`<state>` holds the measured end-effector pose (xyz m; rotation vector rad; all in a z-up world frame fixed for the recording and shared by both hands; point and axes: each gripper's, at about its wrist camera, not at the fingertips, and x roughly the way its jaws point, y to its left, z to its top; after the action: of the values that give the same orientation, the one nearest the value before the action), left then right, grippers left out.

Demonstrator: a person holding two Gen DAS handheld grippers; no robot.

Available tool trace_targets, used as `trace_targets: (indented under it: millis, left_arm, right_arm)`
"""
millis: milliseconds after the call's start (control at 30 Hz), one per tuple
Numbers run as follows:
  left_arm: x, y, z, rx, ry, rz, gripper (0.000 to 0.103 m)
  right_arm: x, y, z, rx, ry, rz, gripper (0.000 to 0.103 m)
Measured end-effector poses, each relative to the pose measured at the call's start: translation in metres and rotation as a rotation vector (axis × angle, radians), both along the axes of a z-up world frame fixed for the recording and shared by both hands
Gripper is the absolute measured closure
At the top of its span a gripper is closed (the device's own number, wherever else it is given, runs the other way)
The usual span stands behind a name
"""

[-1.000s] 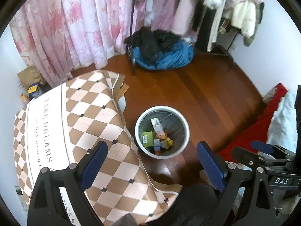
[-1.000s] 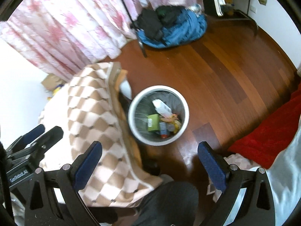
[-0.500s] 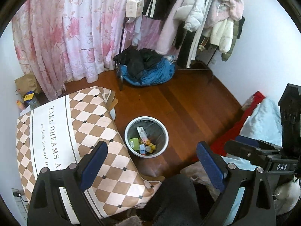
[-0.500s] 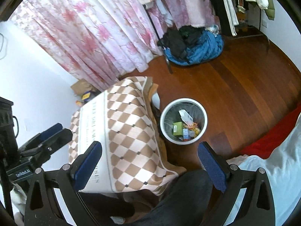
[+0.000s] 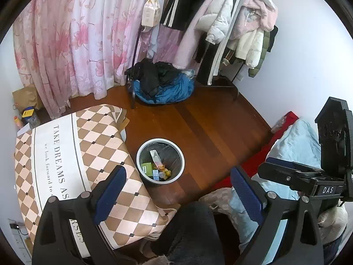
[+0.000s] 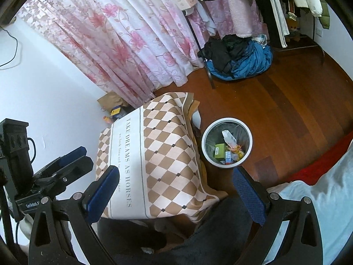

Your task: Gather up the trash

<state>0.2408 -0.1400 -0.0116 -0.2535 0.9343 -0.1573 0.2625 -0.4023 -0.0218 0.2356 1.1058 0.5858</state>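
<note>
Left tongs (image 5: 178,190) & right tongs (image 6: 176,187) both released, empty, held high; bin (image 5: 160,161) w/ trash beside counter (image 5: 66,154), likely for easy drops.

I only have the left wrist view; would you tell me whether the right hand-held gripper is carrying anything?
Observer: No, the right hand-held gripper is open with nothing between its fingers.
Operator: Thank you. What does the tablecloth lettering say in full?
Observer: The checkered tablecloth reads "TAKE DREAMS AS HORSES".
Operator: Is anything on the wall beyond it?
Observer: A thin black cable loops across the white wall.
</note>
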Motion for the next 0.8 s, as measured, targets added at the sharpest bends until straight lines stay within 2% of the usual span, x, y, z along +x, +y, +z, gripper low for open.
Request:
trace_targets:
  millis: [300, 367, 800]
  left_arm:
    - [-0.006, 0.003, 0.000, -0.024, -0.012, 0.007, 0.006]
    - [-0.006, 0.002, -0.001, -0.024, -0.012, 0.005, 0.000]
    - [-0.010, 0.001, -0.003, -0.052, -0.006, -0.004, 0.000]
  right_arm:
    - [-0.009, 0.001, 0.008, -0.004, -0.013, 0.014, 0.000]
    - [-0.010, 0.000, 0.009, -0.005, -0.013, 0.018, 0.000]
    - [-0.016, -0.002, 0.012, -0.010, -0.013, 0.026, 0.000]
